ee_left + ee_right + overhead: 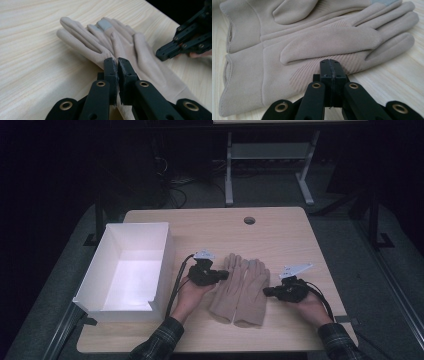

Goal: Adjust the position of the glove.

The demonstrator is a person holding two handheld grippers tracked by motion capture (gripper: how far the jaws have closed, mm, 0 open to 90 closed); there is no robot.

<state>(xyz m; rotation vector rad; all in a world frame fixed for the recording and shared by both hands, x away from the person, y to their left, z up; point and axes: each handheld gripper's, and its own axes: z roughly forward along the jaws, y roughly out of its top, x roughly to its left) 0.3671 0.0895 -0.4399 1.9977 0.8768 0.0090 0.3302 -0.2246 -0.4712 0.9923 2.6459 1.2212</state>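
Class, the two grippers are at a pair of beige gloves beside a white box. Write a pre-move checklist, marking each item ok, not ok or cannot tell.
1. left gripper has fabric between its jaws: ok, shut on the left glove's edge.
2. right gripper holds the right glove: not ok, jaws shut with nothing between them.
3. Gloves flat on the table, side by side: ok.
4. white box open on top and empty: ok.
5. Grippers apart from each other: ok.

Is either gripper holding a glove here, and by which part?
The left gripper pinches the near glove's side edge. The right gripper is shut with nothing between its jaws, beside the other glove.
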